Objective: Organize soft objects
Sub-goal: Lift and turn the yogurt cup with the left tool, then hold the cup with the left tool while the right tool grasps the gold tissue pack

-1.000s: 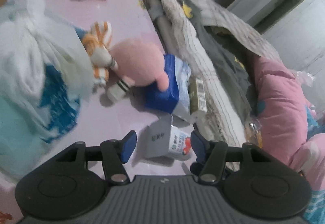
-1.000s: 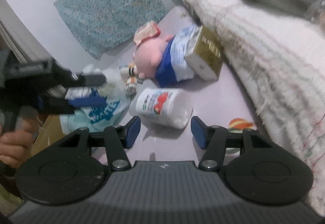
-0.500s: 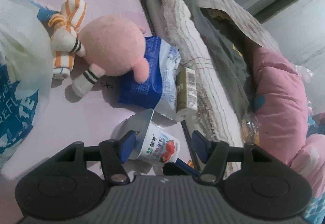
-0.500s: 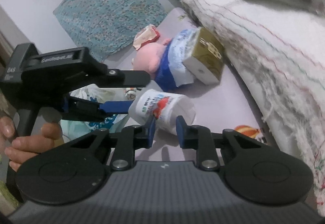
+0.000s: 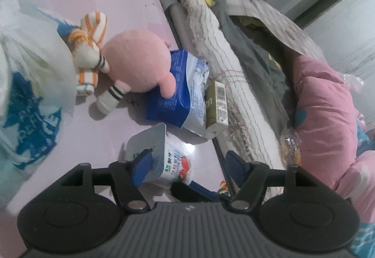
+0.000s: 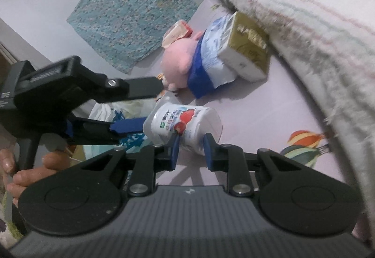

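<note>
Pink tabletop [image 5: 98, 131], yogurt cup [image 6: 185, 127] pinched by right gripper [image 6: 191, 149]; contents hidden

The yogurt cup [image 6: 182, 128] lying on the near part of the table carries a green logo, Chinese characters too blurred to read, and a strawberry picture. The white plastic bag [image 5: 30, 103] at the left bears large blue letters, only partly legible, something like "REF…E". The olive carton [image 5: 216, 108] at the right shows a barcode and the characters "LO".
</note>
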A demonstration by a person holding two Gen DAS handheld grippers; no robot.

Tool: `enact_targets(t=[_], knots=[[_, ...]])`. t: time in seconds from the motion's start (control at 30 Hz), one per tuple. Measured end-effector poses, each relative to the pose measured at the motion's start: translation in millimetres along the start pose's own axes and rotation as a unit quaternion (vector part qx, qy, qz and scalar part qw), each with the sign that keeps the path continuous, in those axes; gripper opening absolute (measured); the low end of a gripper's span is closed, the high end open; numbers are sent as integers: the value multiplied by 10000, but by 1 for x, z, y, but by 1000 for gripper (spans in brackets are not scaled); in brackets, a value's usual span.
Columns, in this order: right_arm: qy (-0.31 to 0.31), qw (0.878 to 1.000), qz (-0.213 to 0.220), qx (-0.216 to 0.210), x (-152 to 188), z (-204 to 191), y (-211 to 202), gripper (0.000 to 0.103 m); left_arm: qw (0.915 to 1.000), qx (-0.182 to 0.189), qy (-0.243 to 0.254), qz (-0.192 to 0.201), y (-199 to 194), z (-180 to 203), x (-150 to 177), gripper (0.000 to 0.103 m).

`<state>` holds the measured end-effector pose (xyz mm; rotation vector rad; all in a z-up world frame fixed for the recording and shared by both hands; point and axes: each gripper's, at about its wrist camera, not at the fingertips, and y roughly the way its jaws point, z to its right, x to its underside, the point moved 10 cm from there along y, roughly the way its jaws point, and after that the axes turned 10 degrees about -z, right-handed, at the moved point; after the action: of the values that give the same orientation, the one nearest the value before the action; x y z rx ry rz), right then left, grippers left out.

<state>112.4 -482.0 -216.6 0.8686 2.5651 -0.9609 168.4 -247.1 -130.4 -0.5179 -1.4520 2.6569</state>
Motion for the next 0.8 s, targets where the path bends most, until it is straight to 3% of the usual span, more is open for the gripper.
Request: enact_targets(t=[0.1,0.27,0.53,0.8], knots=[[38,9999,-92,-133,2,-4,12,22,9998,-118,142,106,-9,4,0,70],[148,9994,-296,-142,10,-5,31,22,9994,74,341,-22,-7,19,5,70],[-67,9993,-242,273,16,-5,18,26,9972,257,695,-98,-1,35,18,68],[-202,9988,-110,430,19,4,-5,32,9916,125,1274,-168,8,51,35,68]])
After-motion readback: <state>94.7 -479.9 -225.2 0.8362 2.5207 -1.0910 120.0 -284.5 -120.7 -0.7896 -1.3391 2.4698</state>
